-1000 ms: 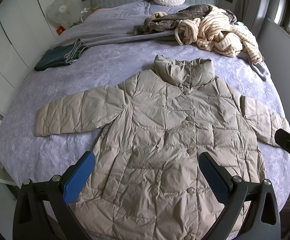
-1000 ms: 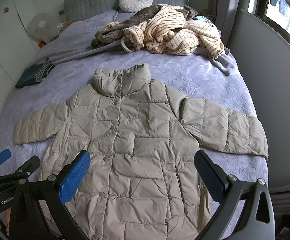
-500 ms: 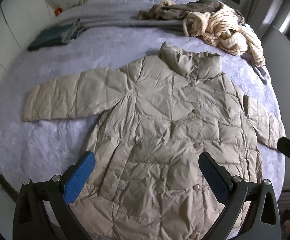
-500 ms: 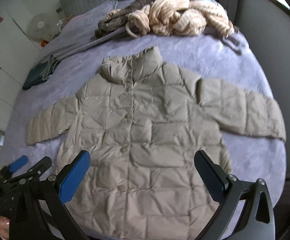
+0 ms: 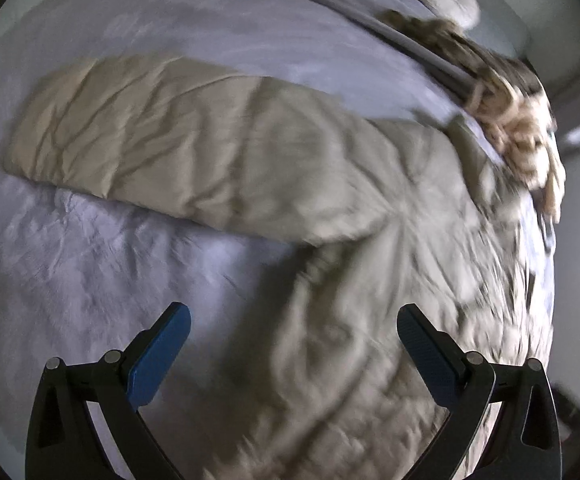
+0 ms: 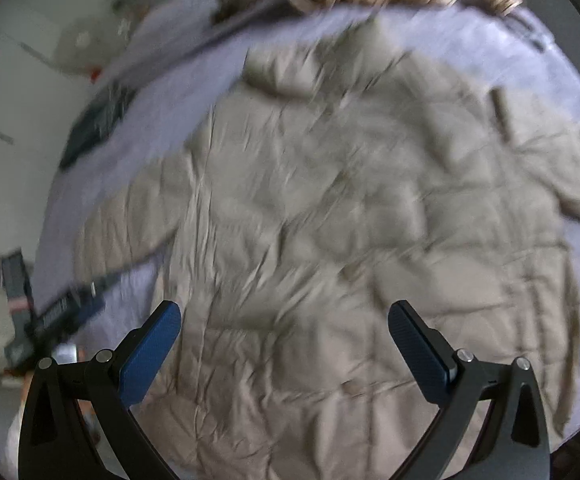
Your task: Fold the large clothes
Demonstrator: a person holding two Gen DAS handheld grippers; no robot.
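The coat (image 6: 350, 216) lies flat and face up on the bed (image 5: 69, 272), its long axis running from the hem near the right gripper (image 6: 283, 338) away to the collar (image 6: 285, 72) at the far end. One sleeve (image 5: 149, 140) stretches out sideways, across the view of the left gripper (image 5: 294, 340), with its cuff to the far left of that gripper and its shoulder end to the right. The other sleeve (image 6: 562, 168) reaches off to the right of the right gripper and is cut by the edge of the view.

Both views are smeared by motion blur. The coat's buttons cannot be made out, and its quilting shows only as soft creases. Beyond the collar a heap of striped clothes (image 5: 522, 128) is a blur, as is a dark folded item (image 6: 93, 128) far to the left. The hem is hidden behind the gripper bodies in both views.

The left gripper is spread wide and holds nothing; it hangs over the coat's side edge below the armpit, with bare bed under its left finger (image 5: 157, 356) and coat under its right. The right gripper is likewise spread wide and empty, above the lower middle of the coat body. In the right wrist view the left gripper (image 6: 69, 312) shows as a dark blurred shape far to the left, over the bed's edge.
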